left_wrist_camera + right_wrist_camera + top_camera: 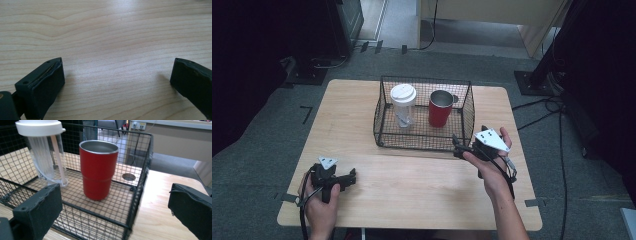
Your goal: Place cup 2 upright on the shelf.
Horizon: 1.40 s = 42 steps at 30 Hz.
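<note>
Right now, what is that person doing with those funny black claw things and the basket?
A person sits at a wooden table with a two-jaw gripper in each hand. The left gripper rests low near the table's front left, jaws open over bare wood. The right gripper is open too, just outside the near right corner of a black wire basket. Inside the basket stand a red metal tumbler and a clear bottle with a white lid. Nothing is being held.

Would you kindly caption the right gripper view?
Open right gripper facing a red cup and clear bottle inside a wire basket.
</note>
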Available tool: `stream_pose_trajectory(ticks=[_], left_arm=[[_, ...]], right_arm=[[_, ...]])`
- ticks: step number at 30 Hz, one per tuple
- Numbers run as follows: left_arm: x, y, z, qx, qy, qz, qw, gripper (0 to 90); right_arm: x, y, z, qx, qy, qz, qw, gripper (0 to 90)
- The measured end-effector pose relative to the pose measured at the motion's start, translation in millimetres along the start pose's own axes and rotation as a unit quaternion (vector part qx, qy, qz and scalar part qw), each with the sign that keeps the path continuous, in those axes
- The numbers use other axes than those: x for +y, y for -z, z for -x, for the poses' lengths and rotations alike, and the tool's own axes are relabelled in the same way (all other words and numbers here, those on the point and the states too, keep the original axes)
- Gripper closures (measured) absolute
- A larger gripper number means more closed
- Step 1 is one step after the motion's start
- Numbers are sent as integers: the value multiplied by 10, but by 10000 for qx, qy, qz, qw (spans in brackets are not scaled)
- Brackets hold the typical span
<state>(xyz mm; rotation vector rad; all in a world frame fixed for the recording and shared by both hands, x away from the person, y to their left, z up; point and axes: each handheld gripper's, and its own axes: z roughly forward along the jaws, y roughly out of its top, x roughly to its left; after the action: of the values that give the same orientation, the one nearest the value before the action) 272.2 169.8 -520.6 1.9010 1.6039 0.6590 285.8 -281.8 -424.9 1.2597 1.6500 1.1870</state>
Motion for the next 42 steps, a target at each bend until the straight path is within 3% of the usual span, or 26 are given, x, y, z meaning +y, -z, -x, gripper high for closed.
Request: stream_pose_trajectory(ticks=[13,29,42], left_arm=[[0,0,0,0,2,1,10000,0],[-1,-1,1,-2,2,7,10000,0],[-2,1,9,-10,-13,2,10000,0]], right_arm=[[-220,222,232,-284,-3,-85,9996,0],[-537,456,457,-397,-79,-246,9989,0],[-824,603,686,-696,-243,-481,9961,0]])
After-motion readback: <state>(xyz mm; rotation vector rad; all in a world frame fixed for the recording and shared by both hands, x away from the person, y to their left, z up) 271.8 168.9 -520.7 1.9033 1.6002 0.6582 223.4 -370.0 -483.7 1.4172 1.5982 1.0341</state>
